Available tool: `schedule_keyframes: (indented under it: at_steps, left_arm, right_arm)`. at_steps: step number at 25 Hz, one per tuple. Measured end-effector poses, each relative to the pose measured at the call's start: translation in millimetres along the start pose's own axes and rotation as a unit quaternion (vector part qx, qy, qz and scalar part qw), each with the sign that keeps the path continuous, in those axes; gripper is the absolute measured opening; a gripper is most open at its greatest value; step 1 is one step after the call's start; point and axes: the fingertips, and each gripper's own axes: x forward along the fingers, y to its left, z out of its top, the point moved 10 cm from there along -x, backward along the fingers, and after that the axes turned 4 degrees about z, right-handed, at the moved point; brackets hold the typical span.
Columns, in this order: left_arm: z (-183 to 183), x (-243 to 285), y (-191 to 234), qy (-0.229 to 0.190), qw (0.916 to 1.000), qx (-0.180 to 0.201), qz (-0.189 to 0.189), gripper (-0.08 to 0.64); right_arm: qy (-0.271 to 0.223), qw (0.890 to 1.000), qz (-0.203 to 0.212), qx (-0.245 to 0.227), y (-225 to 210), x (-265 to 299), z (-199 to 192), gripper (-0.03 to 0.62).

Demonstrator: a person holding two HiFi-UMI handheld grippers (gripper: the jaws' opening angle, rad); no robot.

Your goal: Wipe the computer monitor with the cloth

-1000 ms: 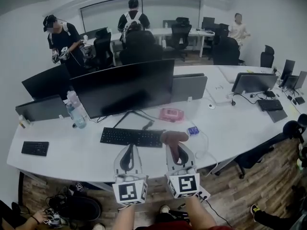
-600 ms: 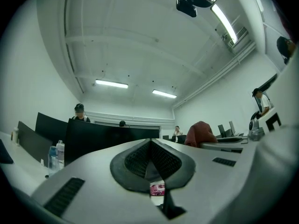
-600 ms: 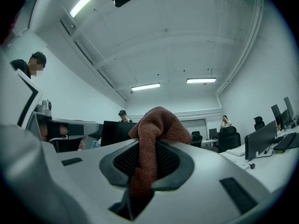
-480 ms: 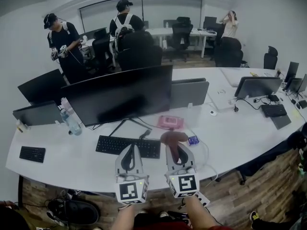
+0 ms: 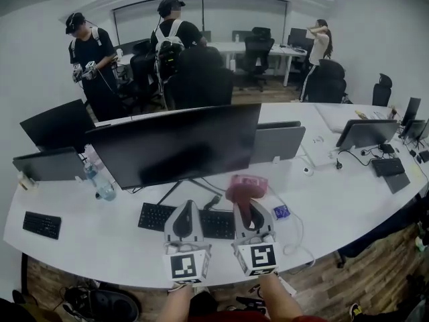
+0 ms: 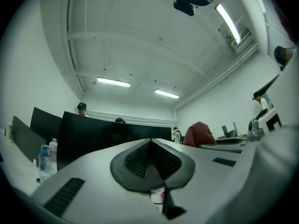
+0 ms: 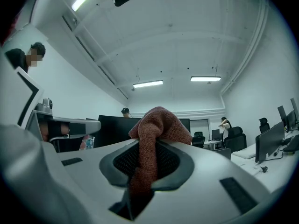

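A wide black computer monitor [image 5: 177,143] stands on the curved white desk [image 5: 348,200], its dark screen facing me. My right gripper [image 5: 245,201] is shut on a reddish-brown cloth [image 5: 241,192], which bunches above the jaw tips and hangs down between them [image 7: 156,129]. It is held raised over the keyboard's right end, in front of the monitor's lower right part and apart from the screen. My left gripper [image 5: 184,215] is beside it on the left, shut with nothing in it [image 6: 150,155]. From the left gripper view the monitor [image 6: 107,136] and the cloth [image 6: 200,133] show beyond the jaws.
A black keyboard [image 5: 155,217] lies under the grippers. A pink packet [image 5: 258,180] and a small blue item [image 5: 281,212] lie to the right. A water bottle [image 5: 99,182] and further monitors [image 5: 57,123] stand left, a grey panel [image 5: 278,143] right. Three people stand behind.
Both grippers have risen and moved forward toward the monitor, the cloth going with the right one. The view has shifted closer to the screen. People in the background have moved.
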Motion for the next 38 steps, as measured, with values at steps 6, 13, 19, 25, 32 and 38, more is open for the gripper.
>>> schedule_keyframes:
  at_steps: [6, 13, 19, 25, 32, 38]
  left_arm:
    - [-6.0, 37.2, 39.6, 0.003, 0.9999, -0.009, -0.005, 0.023]
    - [-11.7, 67.0, 74.6, 0.005, 0.9997, -0.019, -0.016, 0.023]
    - [-20.7, 84.4, 83.5, 0.009, 0.9994, -0.026, -0.020, 0.023]
    - [-33.1, 107.2, 62.7, 0.019, 0.9994, -0.022, -0.017, 0.023]
    - [-44.5, 124.9, 38.4, 0.028, 0.9994, -0.015, -0.016, 0.023]
    - [-50.3, 135.7, 25.1, 0.028, 0.9992, -0.019, -0.021, 0.023]
  right_arm:
    - [0.008, 1.000, -0.004, -0.007, 14.0, 51.5, -3.5, 0.077]
    - [0.015, 1.000, -0.019, -0.012, 25.5, 91.8, -6.4, 0.077]
    - [0.020, 0.999, -0.023, -0.017, 24.4, 106.9, -12.1, 0.077]
    - [0.019, 1.000, -0.019, -0.009, -4.7, 115.5, -22.7, 0.077]
    - [0.020, 1.000, -0.022, 0.002, -38.7, 116.8, -33.1, 0.078]
    - [0.027, 0.999, -0.027, 0.002, -53.7, 117.3, -42.8, 0.077]
